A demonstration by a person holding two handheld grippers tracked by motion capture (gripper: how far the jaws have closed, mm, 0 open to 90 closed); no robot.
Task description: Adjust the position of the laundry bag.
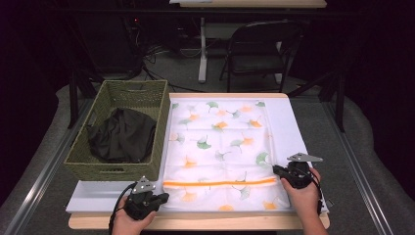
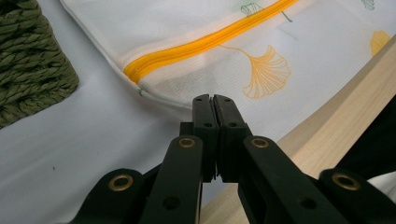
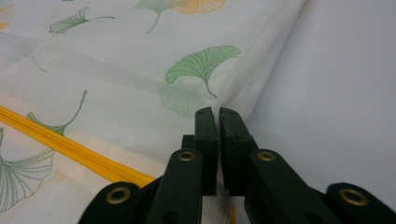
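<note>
High view: both grippers' jaws pinch thin mesh laundry bag (image 1: 218, 147) — left gripper (image 1: 164, 197), right gripper (image 1: 277, 170).

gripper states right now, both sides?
Left gripper: shut, jaws together at the near edge of the mesh laundry bag; no cloth visibly between them.
Right gripper: shut on the bag's right edge.

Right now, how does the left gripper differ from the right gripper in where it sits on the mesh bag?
The left gripper is at the near left corner of the mesh bag, nearer than its orange zipper; the right gripper is at the right edge, beyond the zipper. The left points right, the right points left. Both have jaws closed; whether they pinch fabric is unclear.
</note>
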